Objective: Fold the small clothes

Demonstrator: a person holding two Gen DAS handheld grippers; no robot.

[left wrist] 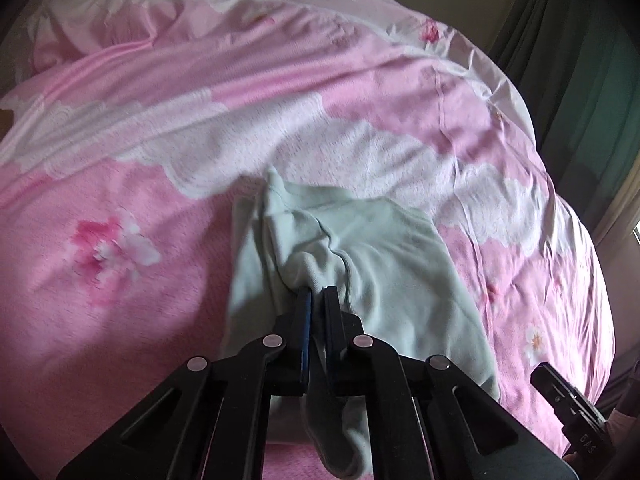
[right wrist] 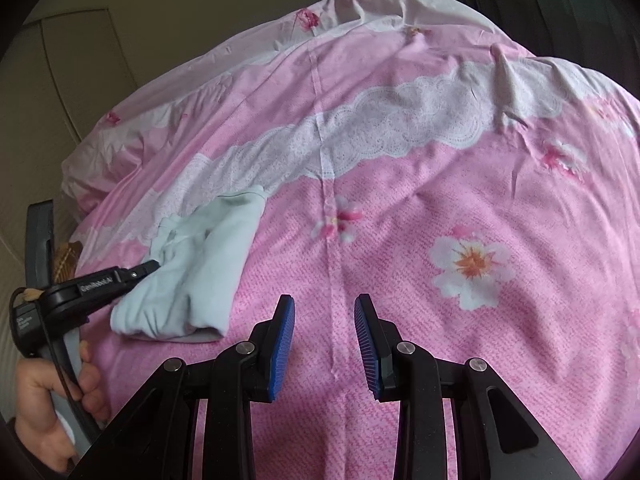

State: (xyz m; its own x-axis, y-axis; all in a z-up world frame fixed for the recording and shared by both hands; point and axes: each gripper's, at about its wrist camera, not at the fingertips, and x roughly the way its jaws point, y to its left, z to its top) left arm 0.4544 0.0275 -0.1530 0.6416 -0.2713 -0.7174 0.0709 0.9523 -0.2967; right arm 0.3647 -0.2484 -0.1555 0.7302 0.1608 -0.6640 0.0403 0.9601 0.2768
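Note:
A small pale mint-green garment (left wrist: pixel 380 264) lies partly folded on a pink floral bed cover (left wrist: pixel 120 320). My left gripper (left wrist: pixel 318 294) is shut on a bunched fold of the garment near its middle, with cloth hanging down between the fingers. In the right wrist view the garment (right wrist: pixel 208 272) lies at the left, and the left gripper (right wrist: pixel 154 267) pinches its left side. My right gripper (right wrist: pixel 325 308) is open and empty, hovering over bare bed cover to the right of the garment.
The bed cover (right wrist: pixel 440 180) has a white lace-pattern band and flower prints. A dark green curtain (left wrist: pixel 580 60) hangs at the right. A beige headboard (right wrist: pixel 72 80) stands at the far left. The person's hand (right wrist: pixel 52 392) holds the left gripper's handle.

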